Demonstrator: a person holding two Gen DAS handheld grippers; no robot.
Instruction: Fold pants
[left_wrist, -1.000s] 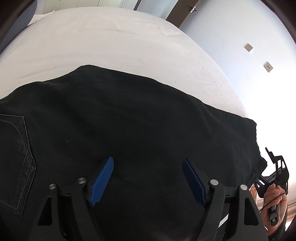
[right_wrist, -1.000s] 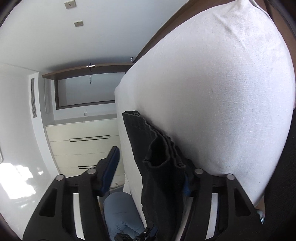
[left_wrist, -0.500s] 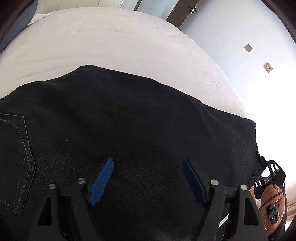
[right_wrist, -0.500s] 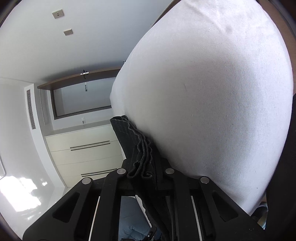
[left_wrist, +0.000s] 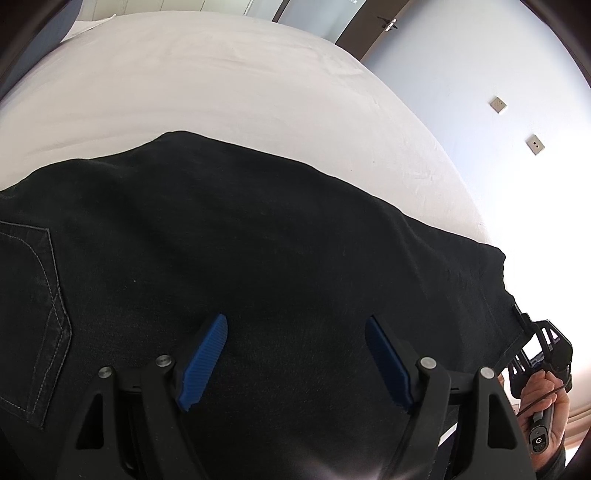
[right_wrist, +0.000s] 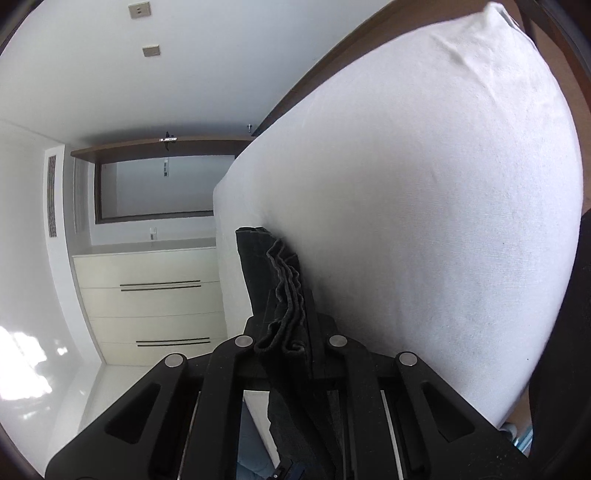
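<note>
We saw the black pants (left_wrist: 258, 258) lying lengthwise across the white bed (left_wrist: 221, 81). Our left gripper (left_wrist: 295, 362) hovered agape, empty, above mid-leg; our right gripper (right_wrist: 291, 332), nearer, pinched the stacked hems (right_wrist: 280, 280).

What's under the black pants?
The black pants lie on a white bed, which shows all around them. Whatever sits directly beneath the cloth is covered, so only the sheet beside it is visible.

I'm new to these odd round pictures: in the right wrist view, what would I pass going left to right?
White drawer cabinet → bunched hem of the black pants, clamped in the right gripper → white bed sheet.
</note>
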